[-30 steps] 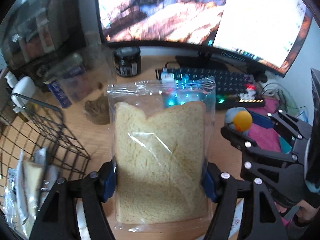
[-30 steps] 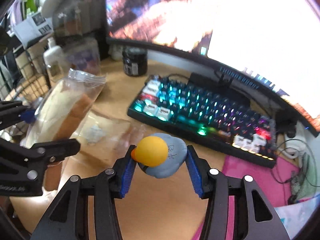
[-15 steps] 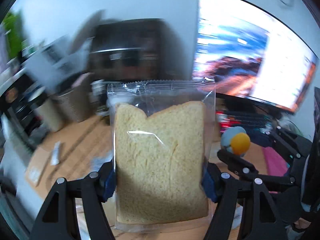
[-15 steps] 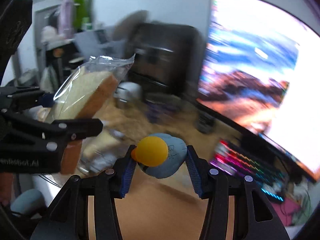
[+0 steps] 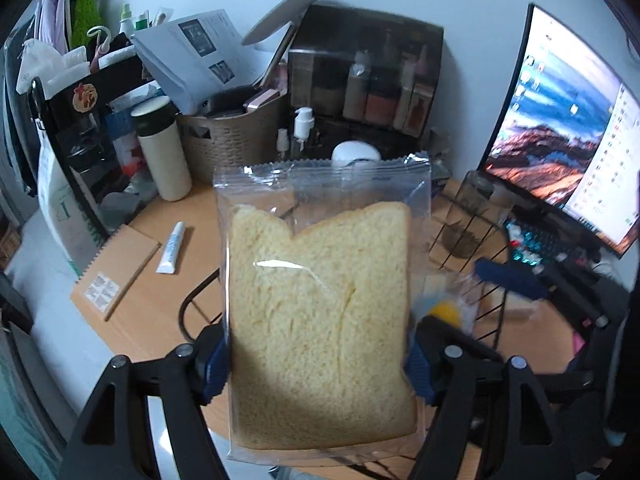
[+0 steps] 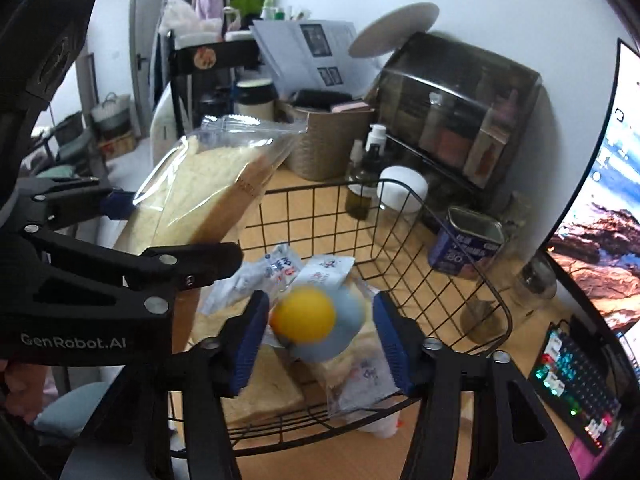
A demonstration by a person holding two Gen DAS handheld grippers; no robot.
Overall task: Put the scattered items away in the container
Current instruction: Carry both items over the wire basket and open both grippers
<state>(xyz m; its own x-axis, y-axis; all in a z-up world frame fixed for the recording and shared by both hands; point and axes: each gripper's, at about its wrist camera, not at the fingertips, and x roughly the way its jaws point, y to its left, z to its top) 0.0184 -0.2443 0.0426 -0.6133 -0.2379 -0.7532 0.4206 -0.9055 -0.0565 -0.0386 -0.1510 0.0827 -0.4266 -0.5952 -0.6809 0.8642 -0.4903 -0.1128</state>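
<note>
Basket point(image 6: 400, 216), the black wire container on the wooden desk point(image 6: 432, 440), was the largest thing in play, and it already held part of the clutter; several wrapped snack packets point(image 6: 304, 272) and at least one bagged bread slice point(image 6: 272, 392) lay on its floor, so some of the tidying looked done. The bagged bread point(image 5: 320, 312) came next in size; the left gripper point(image 5: 316, 360) had its fingers pressed against the two side edges of the clear bag, holding the slice upright; from the right wrist view it hung over the basket's near left corner, above the rim and not yet inside. The right gripper point(image 6: 320, 332) was over the basket's open top; its blue pads sat just beside a small blue toy with an orange ball point(image 6: 316, 324), which was blurred, and whether they were pinching it or had just let go could not be told. By my reckoning two items remained to go in, the bread and the toy. Smallest, a white tube point(image 5: 171, 249) lay on the desk beside a flat cardboard box point(image 5: 116, 268), outside the basket; whether it counted as scattered clutter was unclear.
</note>
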